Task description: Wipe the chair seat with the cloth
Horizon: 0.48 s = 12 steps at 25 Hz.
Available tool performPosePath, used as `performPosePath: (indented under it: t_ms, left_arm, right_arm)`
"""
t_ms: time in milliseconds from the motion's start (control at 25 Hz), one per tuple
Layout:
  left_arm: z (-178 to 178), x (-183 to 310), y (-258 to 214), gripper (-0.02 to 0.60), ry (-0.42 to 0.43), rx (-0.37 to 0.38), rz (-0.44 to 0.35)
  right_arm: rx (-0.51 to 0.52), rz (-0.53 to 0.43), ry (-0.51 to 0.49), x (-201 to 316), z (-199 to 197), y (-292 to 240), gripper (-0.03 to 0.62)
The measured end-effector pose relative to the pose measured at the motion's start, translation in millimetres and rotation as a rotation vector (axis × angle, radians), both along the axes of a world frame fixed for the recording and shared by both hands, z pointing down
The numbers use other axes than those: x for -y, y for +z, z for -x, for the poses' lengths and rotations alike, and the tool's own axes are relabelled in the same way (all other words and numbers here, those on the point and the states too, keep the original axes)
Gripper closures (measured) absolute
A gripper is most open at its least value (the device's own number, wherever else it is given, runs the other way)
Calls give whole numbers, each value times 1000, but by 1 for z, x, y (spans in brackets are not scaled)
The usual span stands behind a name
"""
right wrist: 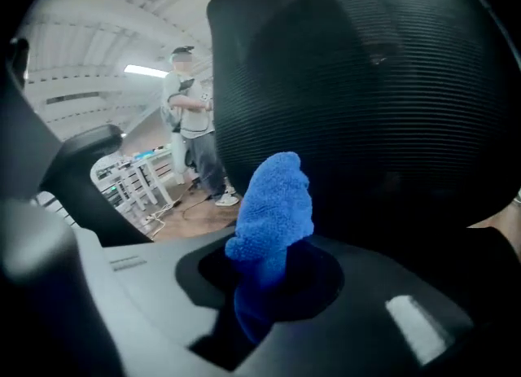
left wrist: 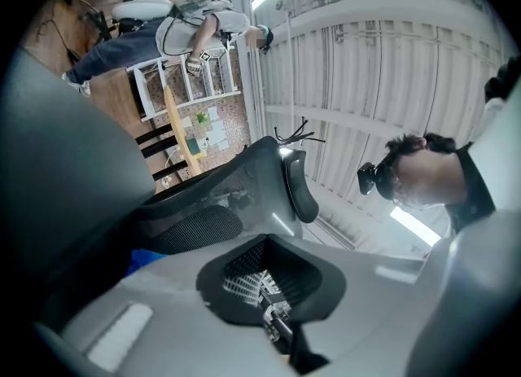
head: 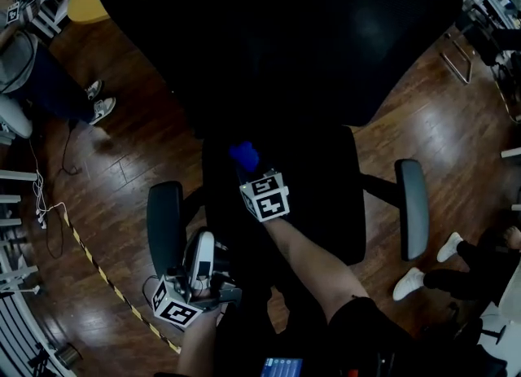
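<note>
Currently, a blue cloth (right wrist: 275, 204) is being gripped by the fingers of the right gripper (right wrist: 264, 286). In the right gripper view the bunched fabric is being shown standing up between them, in front of the ribbed mesh backrest (right wrist: 366, 82). Only the head view is showing where this is happening: the cloth is being held over the rear part of the black chair seat (head: 321, 204), near the foot of the backrest. Whether it is touching the seat cannot be told, as the seat is being rendered very dark there.

The left gripper (head: 201, 261) is being held low beside the chair's left armrest (head: 164, 225), off the seat and well apart from the cloth. In the left gripper view its fingers are being shown drawn together with nothing between them, and a small patch of blue is being caught at the left edge.

The right armrest (head: 412, 204), the wooden floor (head: 138, 147) and a striped tape line (head: 106, 278) are being shown by the head view alone. A bystander (right wrist: 189, 115) near white shelving is being shown in the right gripper view.
</note>
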<state>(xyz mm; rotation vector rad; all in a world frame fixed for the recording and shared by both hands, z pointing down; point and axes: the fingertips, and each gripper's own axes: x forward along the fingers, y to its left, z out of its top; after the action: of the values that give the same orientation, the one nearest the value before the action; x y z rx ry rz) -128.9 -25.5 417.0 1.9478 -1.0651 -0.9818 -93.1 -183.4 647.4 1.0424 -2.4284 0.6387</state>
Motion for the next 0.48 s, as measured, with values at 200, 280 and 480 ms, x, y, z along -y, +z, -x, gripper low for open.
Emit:
performPosePath:
  t_ms: [200,280,480]
  left_arm:
    - [2,-2,0,589,2,-6,-1]
    - [-1,-3,0,589,6,-7,-1]
    - [-3,-1,2,589,6,0,1]
  right_arm:
    - [-40,61,-198,-53,77,30,514]
    - [-33,56,-241,-62,82,42,514]
    - [-58,23,-199,-46,47,49,514]
